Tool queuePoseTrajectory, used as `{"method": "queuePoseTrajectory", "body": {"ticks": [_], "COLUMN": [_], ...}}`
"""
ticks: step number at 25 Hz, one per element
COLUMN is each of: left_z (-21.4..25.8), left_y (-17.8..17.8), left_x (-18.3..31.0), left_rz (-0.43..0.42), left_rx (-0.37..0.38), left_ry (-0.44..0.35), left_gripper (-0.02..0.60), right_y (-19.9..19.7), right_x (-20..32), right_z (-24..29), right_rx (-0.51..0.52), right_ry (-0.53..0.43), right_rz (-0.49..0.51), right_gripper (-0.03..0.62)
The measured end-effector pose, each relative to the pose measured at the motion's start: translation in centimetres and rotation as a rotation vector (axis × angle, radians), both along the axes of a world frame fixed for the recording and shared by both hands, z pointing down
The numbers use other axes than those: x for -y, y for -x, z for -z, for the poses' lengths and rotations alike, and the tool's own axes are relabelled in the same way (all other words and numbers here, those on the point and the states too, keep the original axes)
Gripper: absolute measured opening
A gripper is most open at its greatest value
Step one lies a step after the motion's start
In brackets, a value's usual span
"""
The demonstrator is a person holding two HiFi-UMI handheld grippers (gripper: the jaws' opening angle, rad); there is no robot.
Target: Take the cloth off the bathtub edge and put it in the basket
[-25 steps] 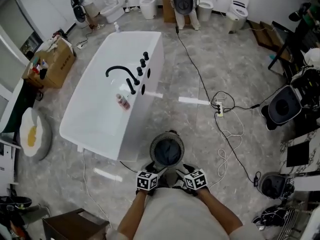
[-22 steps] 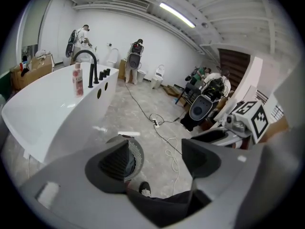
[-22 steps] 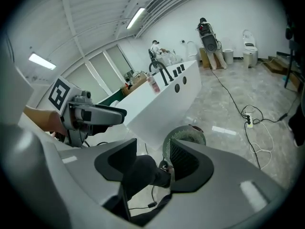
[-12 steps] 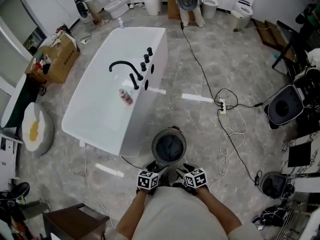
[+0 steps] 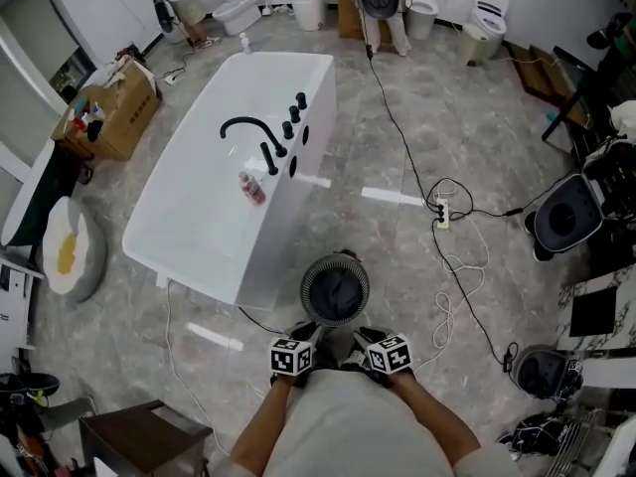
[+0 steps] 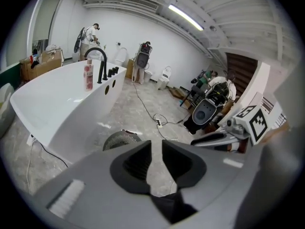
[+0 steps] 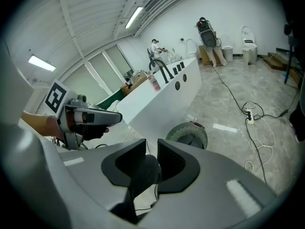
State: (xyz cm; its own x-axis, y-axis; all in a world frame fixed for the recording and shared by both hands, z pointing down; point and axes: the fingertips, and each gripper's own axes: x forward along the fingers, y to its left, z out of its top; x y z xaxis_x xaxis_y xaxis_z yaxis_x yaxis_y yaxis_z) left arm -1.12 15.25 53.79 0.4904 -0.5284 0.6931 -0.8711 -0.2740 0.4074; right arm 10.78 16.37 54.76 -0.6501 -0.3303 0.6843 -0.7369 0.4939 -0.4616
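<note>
Apparently the job is as good as done. The white bathtub (image 5: 194, 217), reaching from 10 to 12 o'clock of the person, has no cloth on any stretch of edge that the head view shows. Its rim carries only the black faucet (image 5: 248, 132) with its knobs and a pink bottle (image 5: 250, 188), and the basin itself looks bare. Off at 10 o'clock an open cardboard box (image 5: 124, 117) holds small items too blurred to name. The round mesh basket (image 5: 305, 288) stands on the floor at 12 o'clock, just ahead of both claws, and a dark cloth (image 5: 336, 290) lies bunched inside it, filling the bottom. The left claw (image 6: 157, 149) has just been closing; its jaws stand narrow with nothing between them, only floor showing through the gap. The right claw (image 7: 151, 149) has likewise just been closing to a slim slit and is empty too. What remains, I judge, is at most drawing back.
</note>
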Motion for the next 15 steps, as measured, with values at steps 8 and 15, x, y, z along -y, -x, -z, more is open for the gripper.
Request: {"method": "queuePoseTrajectory", "body": {"ticks": [8, 15], "left_z": [0.15, -0.06], "left_y": [-0.29, -0.61], "left_x": [0.03, 0.17], "left_rz": [-0.003, -0.009], "left_rx": [0.028, 0.019], "left_ry": [-0.012, 0.0], "left_gripper": [0.057, 0.057], "right_y": [-0.96, -0.96], "right_x": [0.24, 0.22], "right_z": [-0.09, -0.03], "right_rx": [0.002, 0.003], "right_ry": [0.001, -0.01], "right_rz": [-0.028, -0.014], "right_gripper": [0.0, 0.0]}}
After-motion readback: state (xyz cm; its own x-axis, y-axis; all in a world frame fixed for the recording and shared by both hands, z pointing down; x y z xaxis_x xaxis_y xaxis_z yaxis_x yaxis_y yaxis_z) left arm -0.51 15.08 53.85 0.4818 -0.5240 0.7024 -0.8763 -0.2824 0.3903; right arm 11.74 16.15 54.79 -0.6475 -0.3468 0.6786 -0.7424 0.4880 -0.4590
